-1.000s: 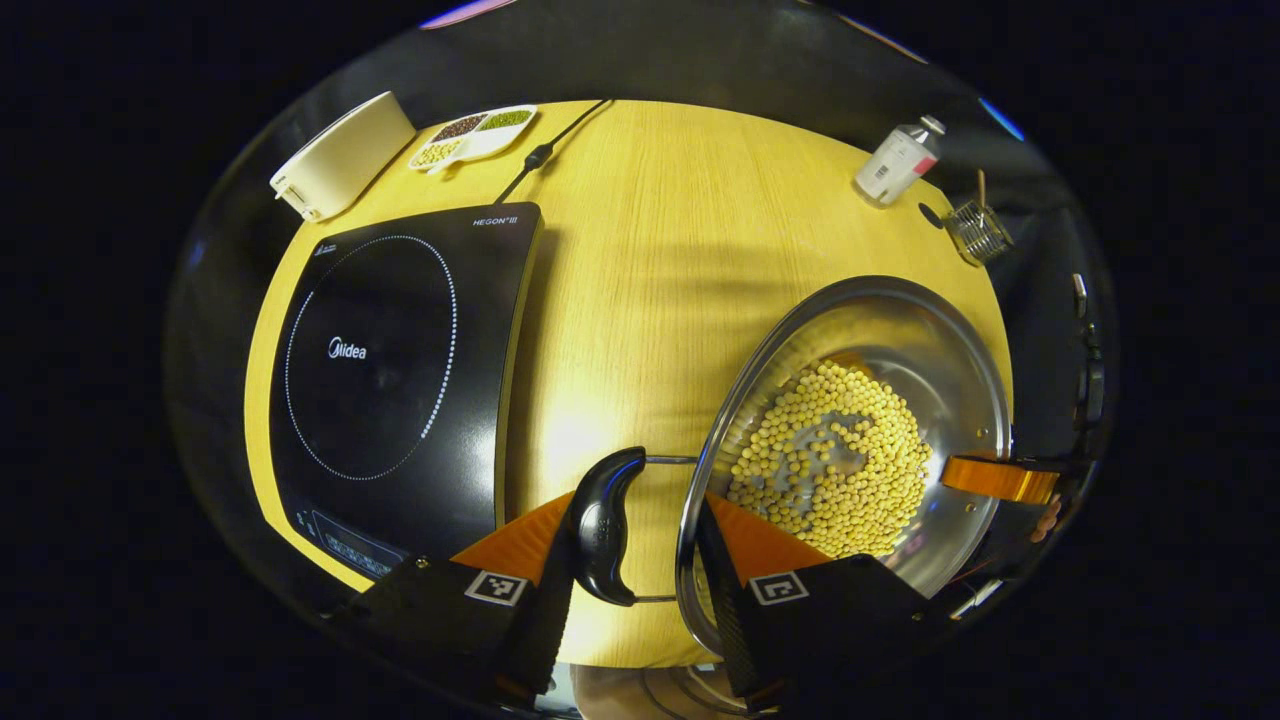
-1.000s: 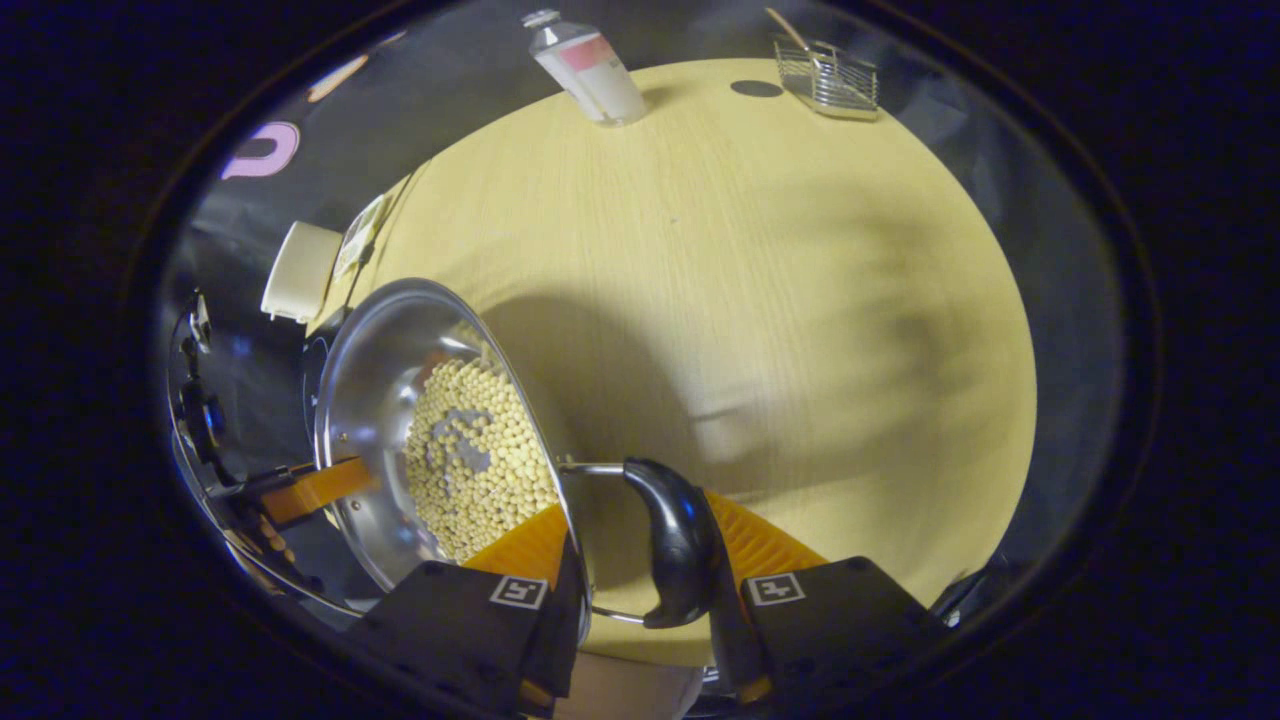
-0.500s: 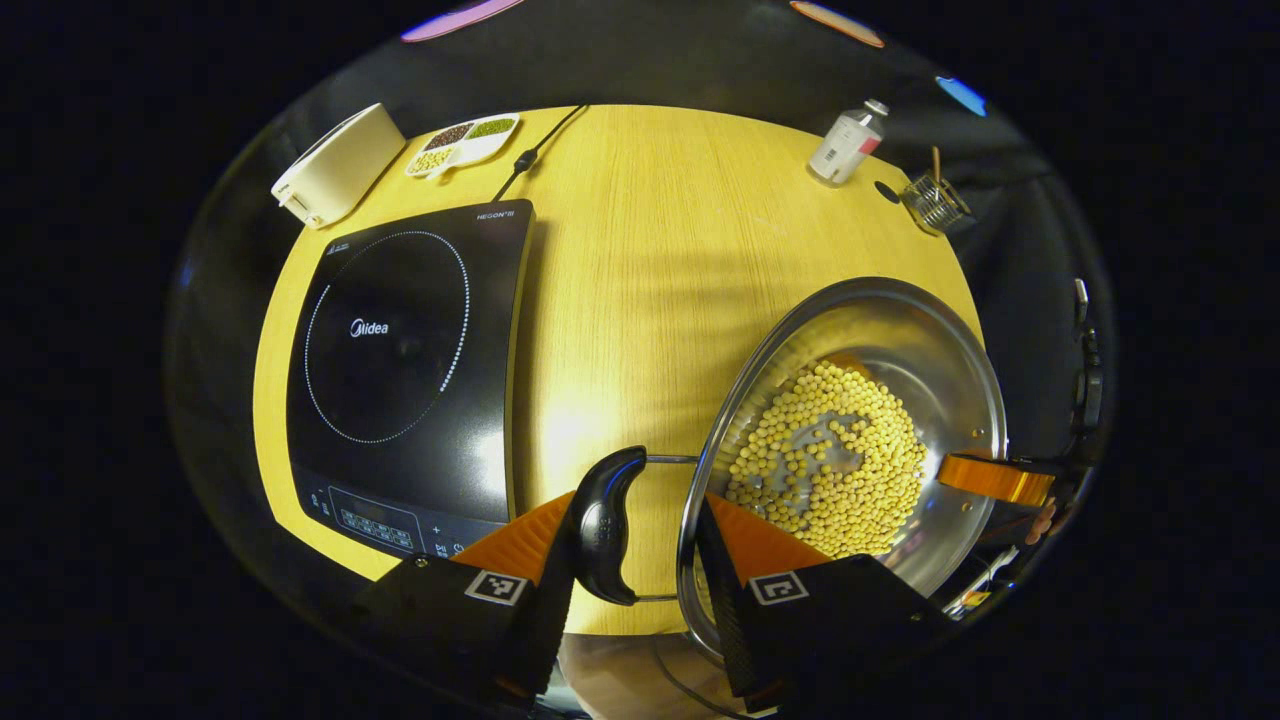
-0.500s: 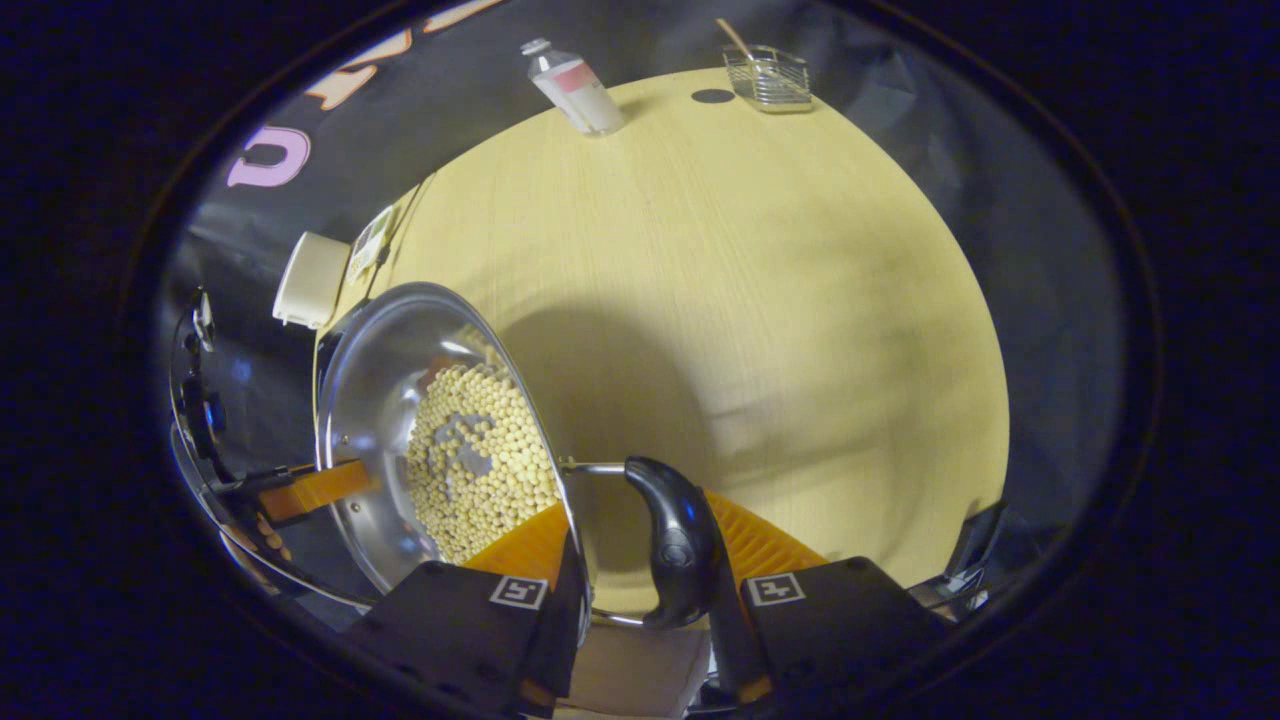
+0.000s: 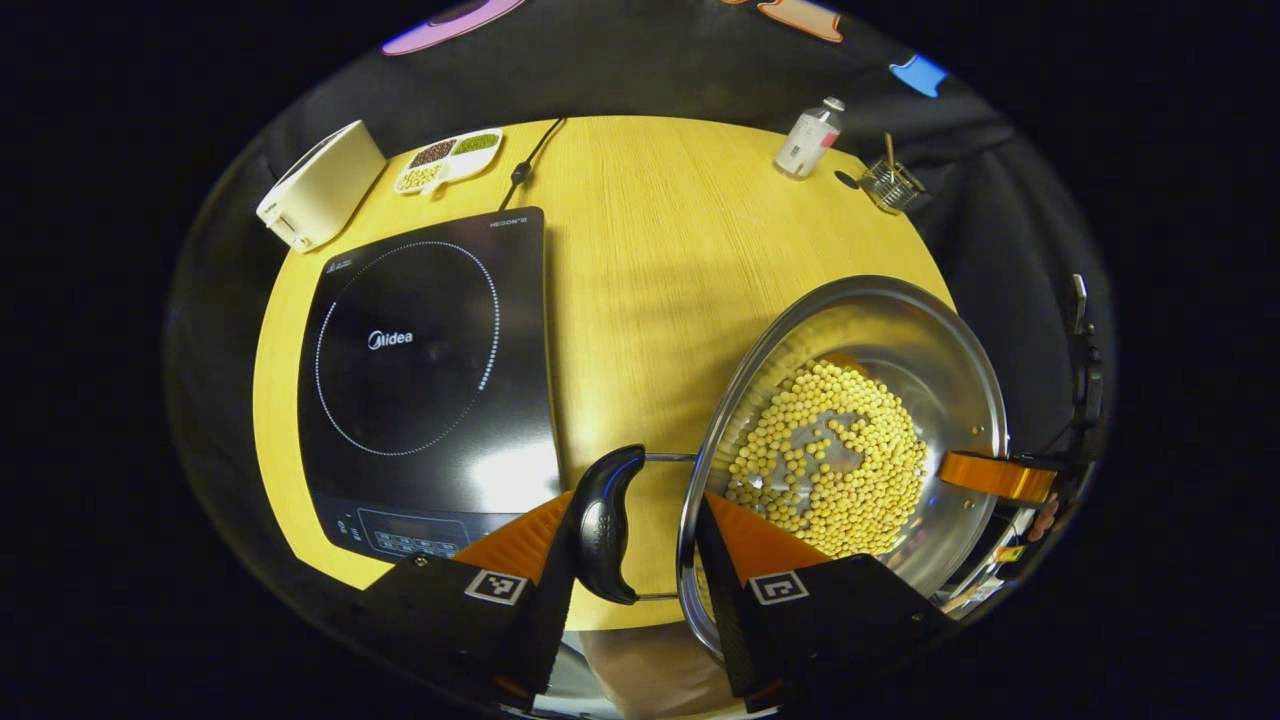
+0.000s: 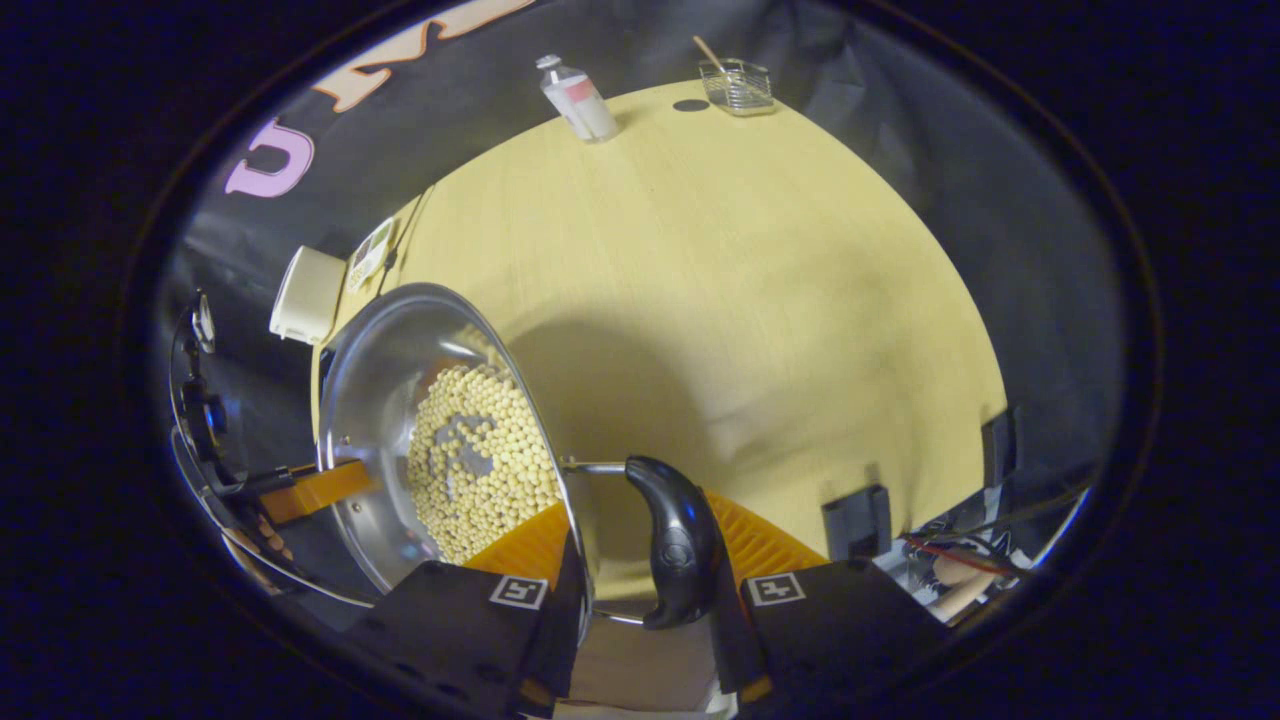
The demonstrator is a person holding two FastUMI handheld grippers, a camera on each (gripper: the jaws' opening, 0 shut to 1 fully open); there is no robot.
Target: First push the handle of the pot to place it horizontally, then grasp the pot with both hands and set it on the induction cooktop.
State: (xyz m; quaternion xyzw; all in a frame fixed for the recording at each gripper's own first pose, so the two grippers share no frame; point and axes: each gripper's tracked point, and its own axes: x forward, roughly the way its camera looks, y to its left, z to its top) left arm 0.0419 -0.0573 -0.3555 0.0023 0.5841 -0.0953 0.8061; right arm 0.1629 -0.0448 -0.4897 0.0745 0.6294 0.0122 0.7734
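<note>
Both claws grip the pot [image 5: 850,440] by its black side handles, one each side, so the load of beans [image 5: 830,460] stays level: left claw [image 5: 632,535] clenched on its handle [image 5: 600,525], right claw [image 6: 640,560] on the other [image 6: 675,540]. Pot hangs above the counter [image 5: 650,260], right of the cooktop [image 5: 420,370], claws facing inward.

Dim booth, sharp frames, glare on the cooktop [image 5: 510,478], perhaps overhead light; fisheye bends the edges.
</note>
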